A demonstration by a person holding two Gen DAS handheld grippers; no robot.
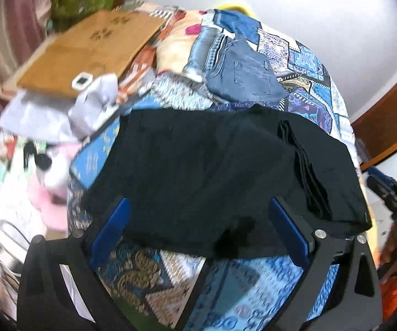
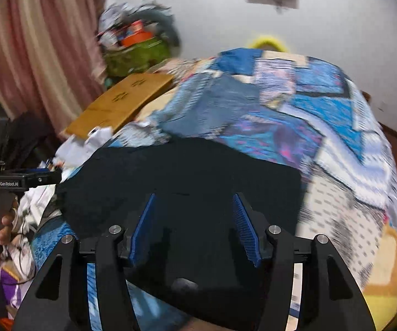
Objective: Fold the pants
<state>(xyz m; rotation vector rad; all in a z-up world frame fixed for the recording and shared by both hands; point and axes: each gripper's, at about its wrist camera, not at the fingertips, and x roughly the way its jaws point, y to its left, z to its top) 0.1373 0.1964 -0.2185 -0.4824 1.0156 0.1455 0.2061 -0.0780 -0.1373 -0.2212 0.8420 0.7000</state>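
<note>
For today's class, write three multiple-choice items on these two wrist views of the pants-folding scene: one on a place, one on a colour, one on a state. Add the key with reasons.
1. Where do the folded black pants lie?
A. On the patterned blue patchwork bedspread
B. On the flat brown cardboard sheet
C. On the floor

2. What colour are the pads on the gripper fingers?
A. Red
B. Blue
C. Yellow

3. How do both grippers stand?
A. Both shut on the pants
B. One shut, one open
C. Both open

Key:
1 A: bedspread pattern shows around the dark cloth on all sides, and the cardboard lies farther back.
2 B: blue ribbed pads show in both wrist views.
3 C: the left gripper and the right gripper each show a wide gap between the fingers, gripping no cloth.
</note>
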